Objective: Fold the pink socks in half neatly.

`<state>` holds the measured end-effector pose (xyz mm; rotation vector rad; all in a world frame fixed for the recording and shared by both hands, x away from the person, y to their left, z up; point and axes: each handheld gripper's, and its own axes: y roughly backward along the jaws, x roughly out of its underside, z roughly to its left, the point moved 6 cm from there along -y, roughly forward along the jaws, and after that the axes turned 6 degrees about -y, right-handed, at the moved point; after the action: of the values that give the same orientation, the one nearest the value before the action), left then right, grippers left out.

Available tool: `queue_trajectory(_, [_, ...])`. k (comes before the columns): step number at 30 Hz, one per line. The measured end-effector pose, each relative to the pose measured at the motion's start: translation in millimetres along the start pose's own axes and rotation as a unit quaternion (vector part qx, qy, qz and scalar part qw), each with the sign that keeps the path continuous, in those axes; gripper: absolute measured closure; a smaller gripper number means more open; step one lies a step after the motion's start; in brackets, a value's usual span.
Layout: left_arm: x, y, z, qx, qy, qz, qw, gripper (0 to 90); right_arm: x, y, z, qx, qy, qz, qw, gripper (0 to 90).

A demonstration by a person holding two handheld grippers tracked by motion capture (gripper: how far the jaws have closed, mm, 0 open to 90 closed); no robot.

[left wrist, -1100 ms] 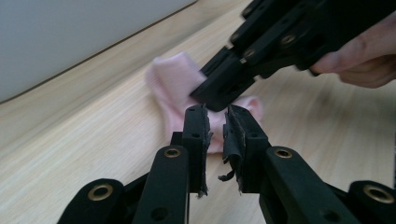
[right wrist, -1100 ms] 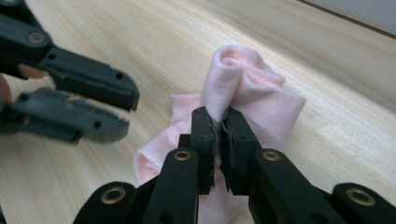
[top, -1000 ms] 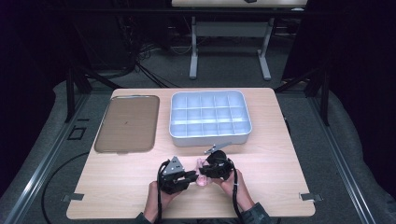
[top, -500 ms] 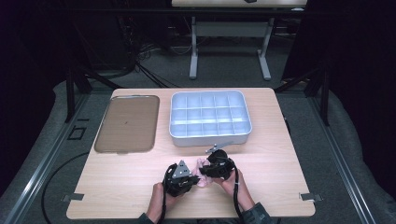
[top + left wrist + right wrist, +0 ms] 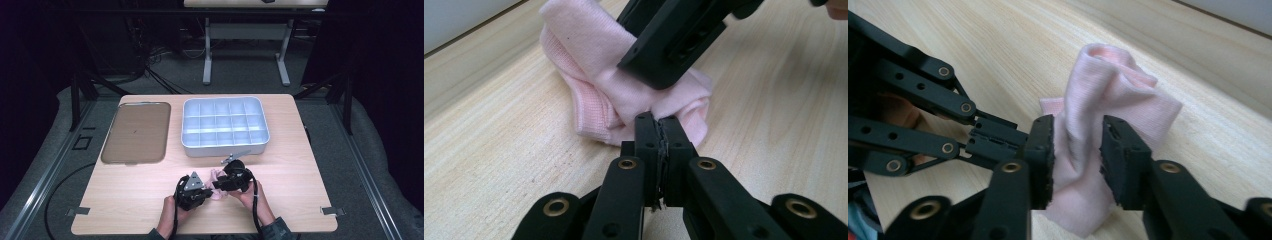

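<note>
A small pink sock (image 5: 215, 175) lies bunched on the wooden table near its front edge, between the two grippers. My left gripper (image 5: 657, 122) is shut on a fold at the sock's (image 5: 589, 45) near edge. In the high view it (image 5: 209, 191) reaches in from the left. My right gripper (image 5: 1077, 135) straddles a raised fold of the sock (image 5: 1118, 90). Its jaws have just been opening and now stand slightly apart, the cloth loose between them. From the high view the right gripper (image 5: 217, 183) comes in from the right, just above the left one.
A grey tray (image 5: 225, 148) divided into several compartments sits behind the hands at centre. A flat brown tray (image 5: 136, 131) lies to its left. The table's front edge runs just below the hands.
My left gripper has edged a little to the right, closer to the right gripper. The right gripper has stayed where it was.
</note>
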<state>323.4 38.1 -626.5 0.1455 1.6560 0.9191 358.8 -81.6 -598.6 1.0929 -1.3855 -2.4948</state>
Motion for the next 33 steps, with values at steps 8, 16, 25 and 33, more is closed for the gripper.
queue_trajectory(8, [0.3,0.0,-1.2,-0.006,-0.002,-0.002,1.0000,88.7,-1.4,31.1,-11.1,0.000,-0.027,-0.041,0.9988,57.4])
queue_trajectory(16, [0.4,0.1,-0.7,-0.003,-0.003,-0.001,1.0000,88.7,-4.2,4.1,-14.4,0.011,-0.054,-0.004,0.9985,51.2])
queue_trajectory(25, [0.6,0.2,-0.6,0.000,-0.002,-0.001,1.0000,88.6,-5.4,-4.5,-13.6,0.052,-0.064,0.014,0.9965,45.0])
queue_trajectory(33, [1.4,1.2,1.1,0.008,-0.001,-0.001,1.0000,88.5,-4.1,-10.8,-17.2,0.017,-0.073,0.036,0.9965,54.3])
